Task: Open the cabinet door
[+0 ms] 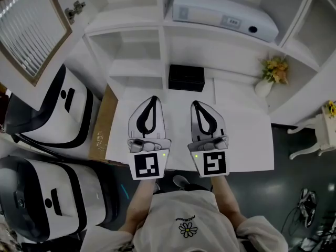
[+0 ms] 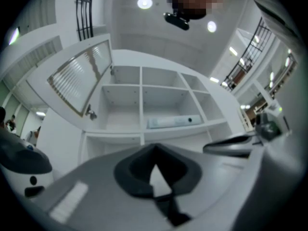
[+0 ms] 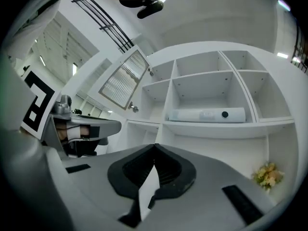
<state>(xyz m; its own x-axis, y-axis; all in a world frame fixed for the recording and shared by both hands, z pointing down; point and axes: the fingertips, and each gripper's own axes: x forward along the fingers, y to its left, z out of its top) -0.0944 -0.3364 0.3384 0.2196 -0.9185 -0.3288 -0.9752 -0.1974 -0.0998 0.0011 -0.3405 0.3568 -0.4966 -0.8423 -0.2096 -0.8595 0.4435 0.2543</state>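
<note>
The cabinet door (image 1: 29,33), a wood frame around slatted glass, stands swung out at the shelf unit's upper left, its small metal knob (image 1: 76,8) free. It also shows in the left gripper view as the door (image 2: 79,76) and in the right gripper view as the door (image 3: 122,80). My left gripper (image 1: 153,97) and right gripper (image 1: 195,103) hang side by side over the white table (image 1: 247,140), well short of the door. Both are shut, tips touching, with nothing between them, as the left gripper (image 2: 155,146) and the right gripper (image 3: 155,145) show in their own views.
A white long device (image 1: 223,16) lies on the open shelf ahead. A black box (image 1: 186,77) sits at the table's back, a vase of yellow flowers (image 1: 273,72) to the right. Two white-and-black machines (image 1: 58,112) stand at the left, a white stool (image 1: 315,133) at the right.
</note>
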